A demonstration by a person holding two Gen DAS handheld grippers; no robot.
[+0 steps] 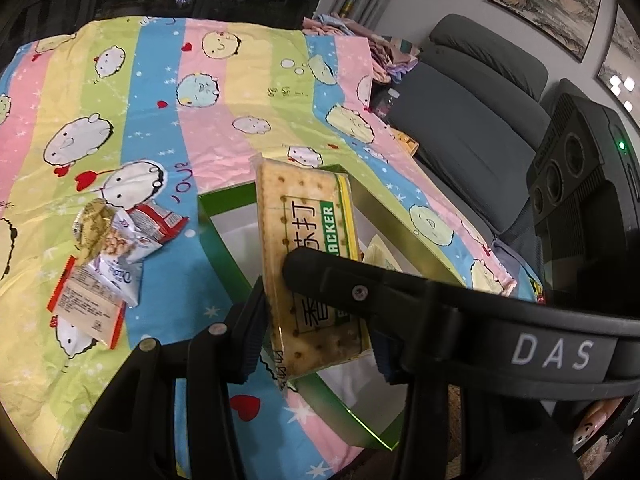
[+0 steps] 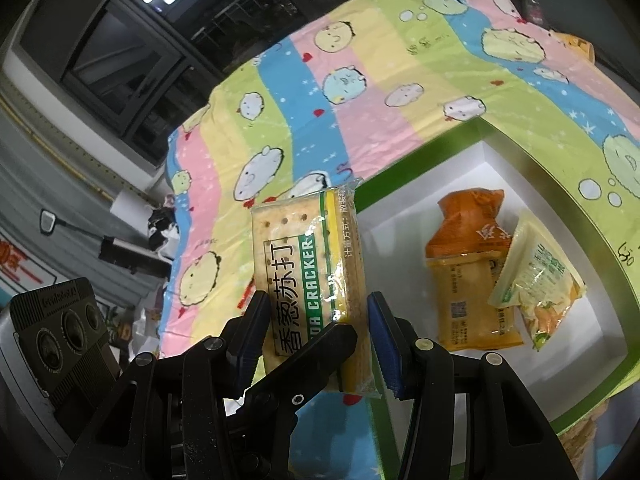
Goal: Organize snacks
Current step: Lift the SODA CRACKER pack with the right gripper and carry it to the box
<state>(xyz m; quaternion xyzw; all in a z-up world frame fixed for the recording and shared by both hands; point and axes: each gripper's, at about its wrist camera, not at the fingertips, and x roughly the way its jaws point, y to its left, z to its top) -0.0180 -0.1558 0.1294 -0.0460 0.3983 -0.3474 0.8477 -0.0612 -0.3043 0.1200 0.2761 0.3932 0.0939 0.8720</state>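
Note:
A soda cracker pack (image 1: 308, 256) stands upright between the fingers of both grippers. It also shows in the right wrist view (image 2: 310, 272). My left gripper (image 1: 316, 336) is shut on the cracker pack. My right gripper (image 2: 316, 332) brackets the same pack; a small gap shows at its right pad, so its hold is unclear. The pack hovers at the near-left edge of a green-rimmed white box (image 2: 440, 148). An orange snack bag (image 2: 468, 268) and a yellow-green snack bag (image 2: 536, 280) lie in the box. Several loose snack packets (image 1: 104, 256) lie on the cloth left of the box (image 1: 224, 200).
A striped cartoon cloth (image 1: 140, 120) covers the table. A grey sofa (image 1: 472, 112) stands to the right. A pile of folded fabric (image 1: 360, 36) lies at the table's far end. Dark windows are behind.

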